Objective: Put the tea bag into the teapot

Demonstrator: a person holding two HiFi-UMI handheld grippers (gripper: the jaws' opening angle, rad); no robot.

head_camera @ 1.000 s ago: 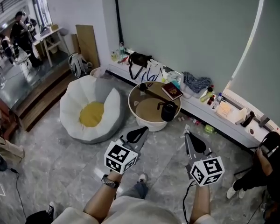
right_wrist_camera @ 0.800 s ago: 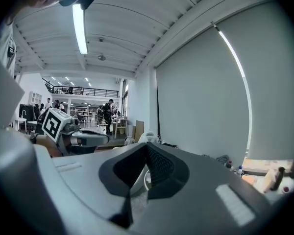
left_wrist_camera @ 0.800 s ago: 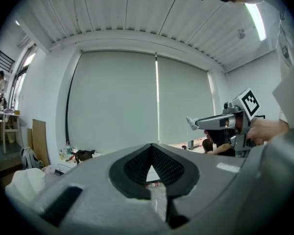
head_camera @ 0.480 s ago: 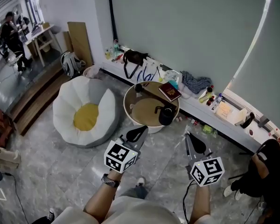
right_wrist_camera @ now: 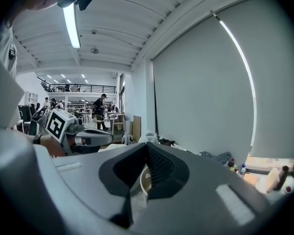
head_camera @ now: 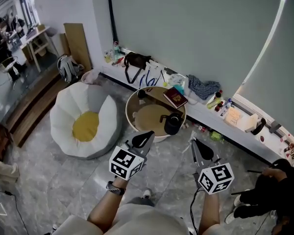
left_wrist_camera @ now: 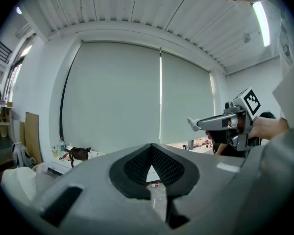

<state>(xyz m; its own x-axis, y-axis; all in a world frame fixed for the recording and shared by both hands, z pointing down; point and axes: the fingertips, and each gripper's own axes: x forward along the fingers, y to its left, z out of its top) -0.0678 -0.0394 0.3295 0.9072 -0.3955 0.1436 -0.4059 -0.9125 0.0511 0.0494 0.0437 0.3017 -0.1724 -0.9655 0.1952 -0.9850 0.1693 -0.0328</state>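
Jaws pressed together on both left gripper (left_wrist_camera: pixel 151 146) and right gripper (right_wrist_camera: pixel 147 147), tips meeting, nothing between them in either gripper view. Head view: both held out in front, side by side, apart from each other, pointing forward over floor (head_camera: pixel 63 180). Just past the tips is a round table (head_camera: pixel 129 116). Dark teapot (head_camera: pixel 172 124) sits near its front right edge, book (head_camera: pixel 175 98) at the back. Tea bag: can't pick it out, too small from here. A small dark item at the table's back left isn't readable either. Beanbag (head_camera: pixel 83 126) sits left of the table, not relevant. Judgement: this is the approach step, nothing picked up, task not started. Next move: close in on the table, find the bag, spread one gripper and pinch the bag or its string. Can't tell whether the teapot has a lid on; if so, the other gripper lifts it or steadies the pot before the drop.
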